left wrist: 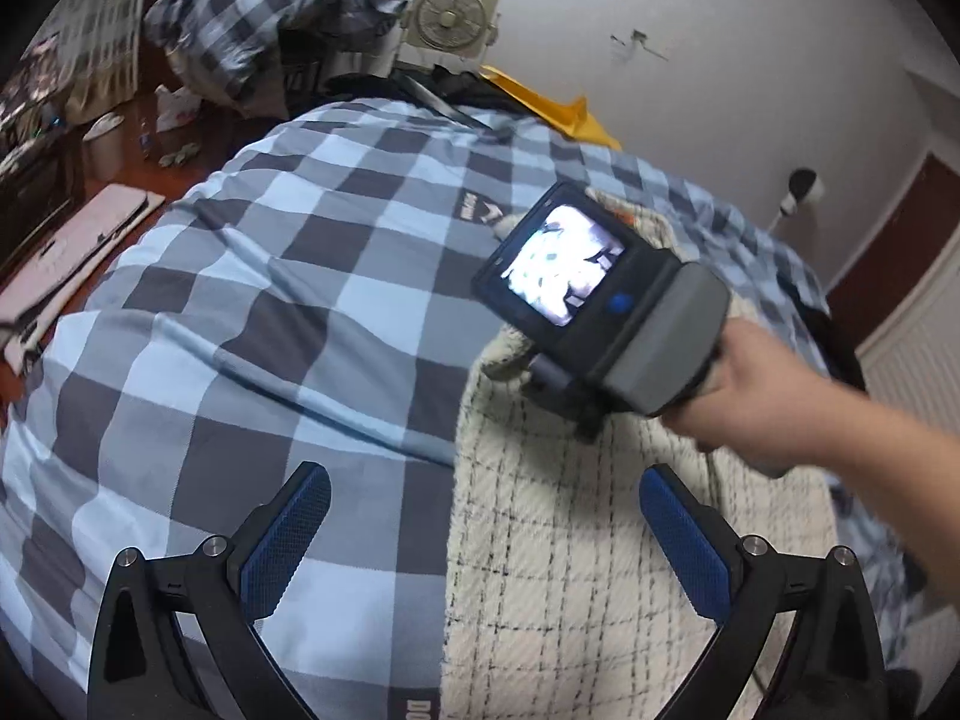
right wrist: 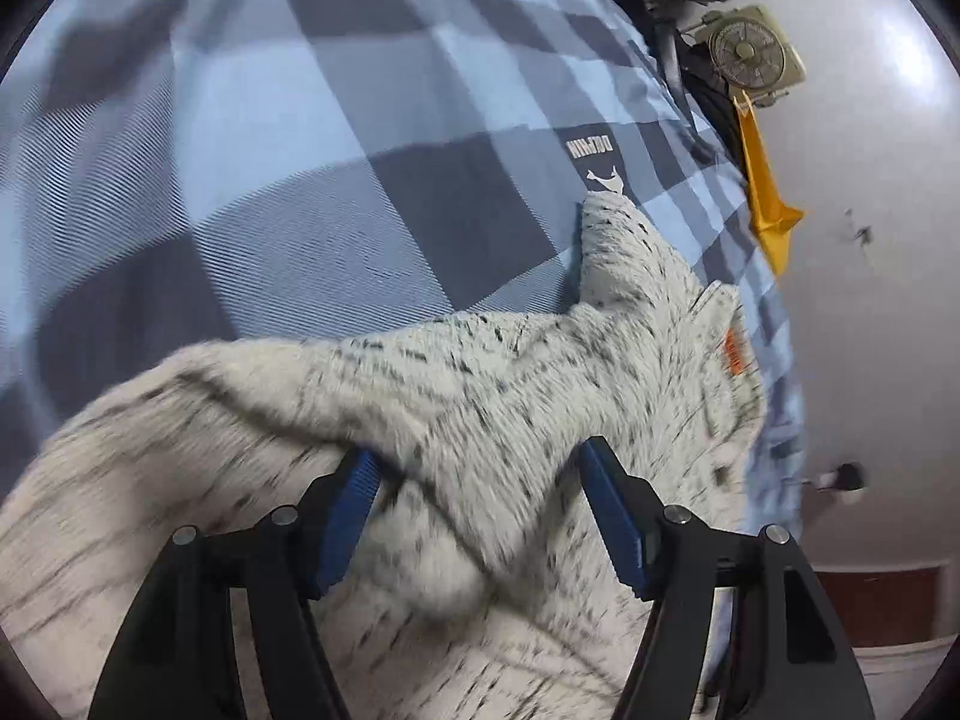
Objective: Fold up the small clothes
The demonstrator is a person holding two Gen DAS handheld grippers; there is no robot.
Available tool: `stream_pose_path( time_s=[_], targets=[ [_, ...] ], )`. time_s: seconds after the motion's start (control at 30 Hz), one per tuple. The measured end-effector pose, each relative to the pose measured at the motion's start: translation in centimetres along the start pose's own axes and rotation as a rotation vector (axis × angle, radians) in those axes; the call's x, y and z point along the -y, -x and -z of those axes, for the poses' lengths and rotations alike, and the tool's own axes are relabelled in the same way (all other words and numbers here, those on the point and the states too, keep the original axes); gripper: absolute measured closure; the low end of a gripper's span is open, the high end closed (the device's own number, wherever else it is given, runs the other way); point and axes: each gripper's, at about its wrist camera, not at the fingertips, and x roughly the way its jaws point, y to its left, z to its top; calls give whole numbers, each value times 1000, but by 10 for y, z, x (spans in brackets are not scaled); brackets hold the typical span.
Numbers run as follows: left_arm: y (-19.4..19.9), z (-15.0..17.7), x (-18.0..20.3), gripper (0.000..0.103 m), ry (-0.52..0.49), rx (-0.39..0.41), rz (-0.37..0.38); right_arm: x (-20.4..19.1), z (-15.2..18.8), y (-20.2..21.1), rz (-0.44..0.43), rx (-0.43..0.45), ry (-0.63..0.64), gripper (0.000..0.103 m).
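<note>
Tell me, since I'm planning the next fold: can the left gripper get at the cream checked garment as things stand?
Probably yes. The left gripper stands open just above the cream checked garment, with nothing between them; the right gripper works farther up it.

Before me a bed [left wrist: 252, 312] in blue checked cover meets a white wall [left wrist: 720, 60], a box fan [left wrist: 451, 15] against it.

Soft, even indoor light; strong fisheye bending

Dark vignette rounds every corner. The right wrist view smears with motion blur across the cream garment [right wrist: 480, 396]; glare whitens the wall [right wrist: 888, 120] at upper right there.
</note>
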Motion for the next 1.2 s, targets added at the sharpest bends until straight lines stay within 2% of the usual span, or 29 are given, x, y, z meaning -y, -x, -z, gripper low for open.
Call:
stream_pose_path(
  time_s=[0.03,0.07,0.13,0.2,0.27,0.3,0.33,0.37,0.4,0.47,0.53,0.57,0.6,0.63,0.67,0.73,0.77,0.83,0.87,0.93,0.97,1.03,1.1,1.13,1.2],
  targets=[
    [3,-1,-4,0,17,12,3,2,-3,5,38,8,3,71],
    [6,-3,-7,0,34,26,4,5,-10,9,63,16,-18,79],
    [14,-6,-15,0,76,64,-1,15,-24,30,31,73,-123,85],
    [21,-9,-22,0,108,91,-6,17,-32,49,15,128,-234,84],
    [22,-10,-27,0,128,95,-1,11,-30,48,-47,152,-258,85],
    [22,-9,-29,0,138,92,7,6,-25,41,-108,135,-238,85],
    [22,-8,-30,0,145,89,12,-1,-21,37,-160,113,-210,83],
    [20,-9,-30,0,149,85,14,-6,-14,32,-219,91,-157,74],
    [20,-9,-30,0,151,83,18,-9,-7,32,-209,84,-112,73],
    [19,-10,-27,0,148,85,23,-7,15,46,-186,129,-62,72],
    [20,-11,-25,0,142,85,21,15,42,66,-274,194,-97,72],
    [19,-11,-22,0,134,83,18,33,56,74,-297,226,-149,67],
    [18,-11,-21,0,127,79,17,50,68,79,-298,243,-209,59],
    [17,-10,-19,0,120,73,18,64,79,80,-288,253,-270,37],
    [16,-10,-17,0,114,68,23,87,97,80,-255,262,-352,19],
    [15,-10,-14,0,110,65,36,119,135,73,-143,259,-468,16],
    [14,-11,-11,0,105,62,42,138,163,61,-68,222,-508,16],
    [13,-11,-7,0,92,61,42,156,193,33,11,123,-520,16],
    [12,-11,-5,0,82,58,40,165,216,11,31,42,-527,16],
    [10,-11,-1,0,72,56,36,177,253,-24,1,-90,-554,16],
    [10,-11,0,0,69,54,37,179,273,-40,-48,-142,-570,16],
    [7,-10,1,0,70,45,46,181,284,-51,-93,-163,-568,16],
    [3,-8,2,0,71,35,45,174,283,-57,-73,-142,-511,17],
    [2,-8,2,0,69,30,41,173,278,-59,-56,-137,-484,19],
    [-1,-7,2,0,62,23,33,168,267,-71,-62,-147,-436,76]
  ],
)
